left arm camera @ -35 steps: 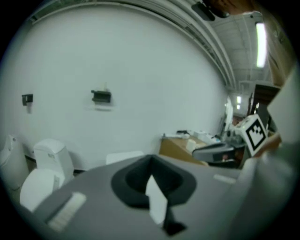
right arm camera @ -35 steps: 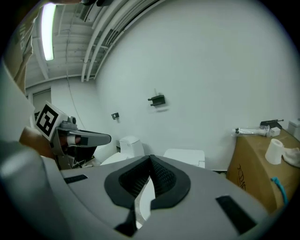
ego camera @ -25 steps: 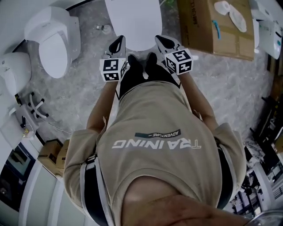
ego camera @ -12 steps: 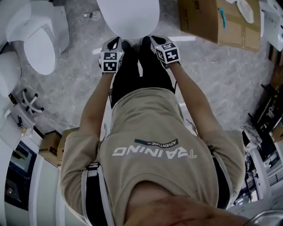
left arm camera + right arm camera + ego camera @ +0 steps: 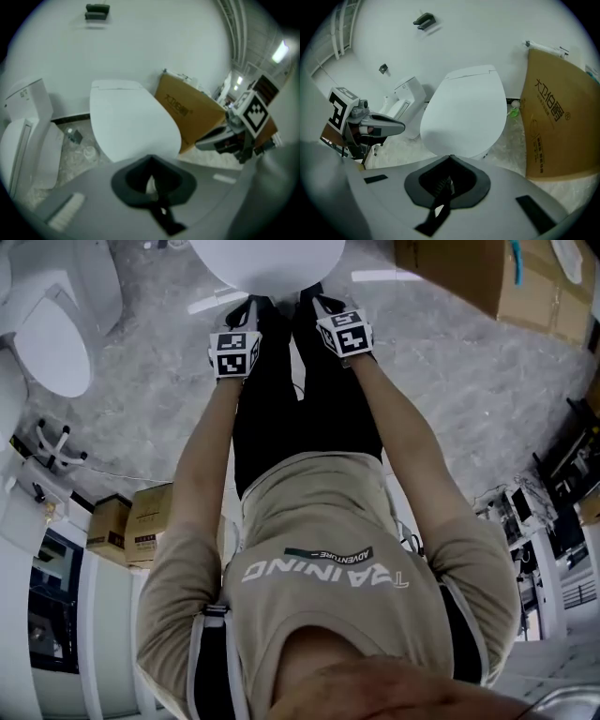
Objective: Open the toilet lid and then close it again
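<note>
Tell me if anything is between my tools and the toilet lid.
Nothing visible does. The left tool and right tool, both shut, point straight at the front edge of the lid. The box stands off to the right and the other toilet off to the left.

The toilet lid is white, smooth and oval; it lies shut at 12 o'clock in the head view, rounded front toward 6 o'clock
</note>
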Tool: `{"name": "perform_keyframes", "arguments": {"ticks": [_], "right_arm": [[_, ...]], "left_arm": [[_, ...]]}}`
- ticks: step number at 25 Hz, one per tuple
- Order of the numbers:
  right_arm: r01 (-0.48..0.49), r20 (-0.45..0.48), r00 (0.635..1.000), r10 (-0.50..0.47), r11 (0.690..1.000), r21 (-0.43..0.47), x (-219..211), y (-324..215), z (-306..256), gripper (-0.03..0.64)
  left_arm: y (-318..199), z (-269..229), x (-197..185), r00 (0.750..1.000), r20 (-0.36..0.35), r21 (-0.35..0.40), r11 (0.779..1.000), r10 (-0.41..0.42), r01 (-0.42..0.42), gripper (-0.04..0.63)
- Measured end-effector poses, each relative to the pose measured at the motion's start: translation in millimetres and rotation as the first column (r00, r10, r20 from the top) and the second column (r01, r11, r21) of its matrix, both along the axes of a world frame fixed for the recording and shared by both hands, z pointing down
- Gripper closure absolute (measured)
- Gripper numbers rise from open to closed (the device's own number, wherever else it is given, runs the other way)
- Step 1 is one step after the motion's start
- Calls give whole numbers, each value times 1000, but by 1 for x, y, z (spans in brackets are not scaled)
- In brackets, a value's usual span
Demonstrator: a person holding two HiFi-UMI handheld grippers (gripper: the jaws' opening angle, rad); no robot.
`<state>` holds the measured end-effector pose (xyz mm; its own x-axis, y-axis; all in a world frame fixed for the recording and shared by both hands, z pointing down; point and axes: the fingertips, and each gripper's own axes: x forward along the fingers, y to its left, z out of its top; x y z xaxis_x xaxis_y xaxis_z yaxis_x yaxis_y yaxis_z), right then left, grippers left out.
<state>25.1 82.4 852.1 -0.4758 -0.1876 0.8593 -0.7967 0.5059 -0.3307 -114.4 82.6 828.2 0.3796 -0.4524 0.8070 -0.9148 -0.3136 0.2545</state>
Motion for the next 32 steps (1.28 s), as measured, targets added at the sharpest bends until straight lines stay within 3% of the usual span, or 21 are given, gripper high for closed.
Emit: {"name": "perform_keyframes", "arguments": {"ticks": [8,13,18,32], "right_arm": [[-19,16,1000,19,1000,-19,8,2,59,606],[-1,37,999,1,1000,2,6,-2,77,606],[22,66,998,-24,999,30,-3,-4,84,606],[31,103,994,-41,995,98,-2,-10,89,606]], "left_arm": [[17,73,-8,996,34,-72,994,80,-78,594],[13,92,-1,998,0,-57,997,55,-55,594],[13,100,2,1000,9,-28,999,22,-21,594],[9,108,4,995,9,43,994,102,-102,594]]}}
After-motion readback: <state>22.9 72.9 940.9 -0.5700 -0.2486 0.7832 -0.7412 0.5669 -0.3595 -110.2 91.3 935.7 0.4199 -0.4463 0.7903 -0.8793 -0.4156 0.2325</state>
